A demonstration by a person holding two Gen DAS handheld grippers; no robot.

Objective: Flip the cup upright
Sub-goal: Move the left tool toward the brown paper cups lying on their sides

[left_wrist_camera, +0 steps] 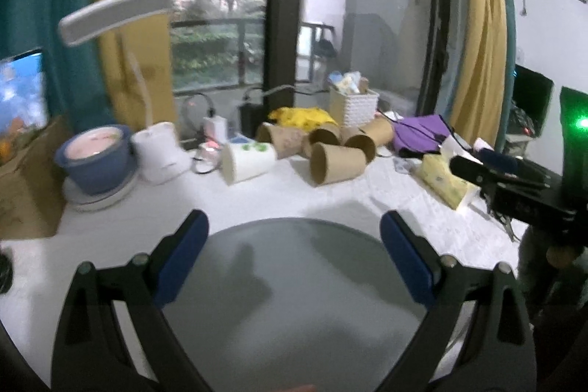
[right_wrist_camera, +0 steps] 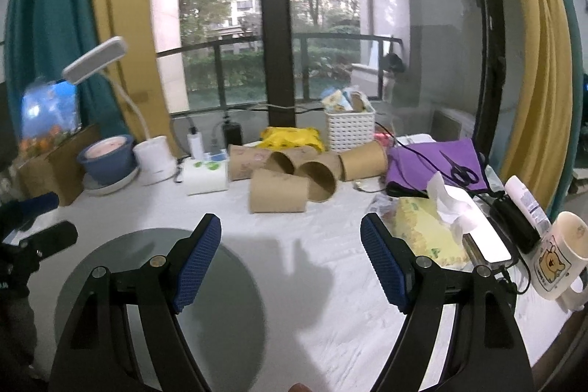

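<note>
From the left wrist, the left gripper (left_wrist_camera: 294, 256) stands wide and empty over the grey round mat (left_wrist_camera: 294, 300); the nearest brown paper cup (left_wrist_camera: 338, 162) lies on its side on the white table (left_wrist_camera: 128, 219) toward 12 o'clock, well apart, mouth facing the camera at its left end, long axis running roughly 8 to 2. The white cup (left_wrist_camera: 248, 162) lies toppled at 11 o'clock. The pile behind overlaps, so its count is unclear. From the right wrist, the right gripper (right_wrist_camera: 290, 256) is also wide and empty; the same cup (right_wrist_camera: 278, 190) lies toward 12 o'clock, seen side-on, apparently nearer this gripper. The left gripper (right_wrist_camera: 40, 226) shows only partly at 9 o'clock.
</note>
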